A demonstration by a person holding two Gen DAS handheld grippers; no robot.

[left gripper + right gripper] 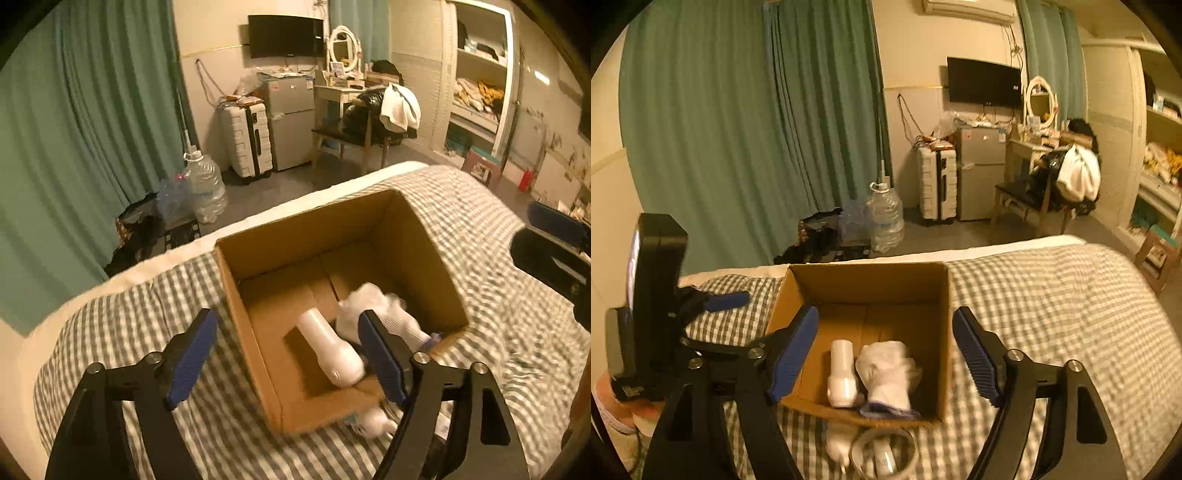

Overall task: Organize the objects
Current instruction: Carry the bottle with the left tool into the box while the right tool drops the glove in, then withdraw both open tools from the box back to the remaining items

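- The left tongs — black angular arms, each with triangular cut-outs and round silver screws at the pivots.
- Ribbed blue pads line the inner faces of its fingers.
- The right tongs share the build — black frame, silver screws, blue ribbed pads.

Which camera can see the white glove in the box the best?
The right wrist view: the white glove lies in full sight in the cardboard box, beside the white bottle. In the left wrist view, a tong finger partly covers the glove.
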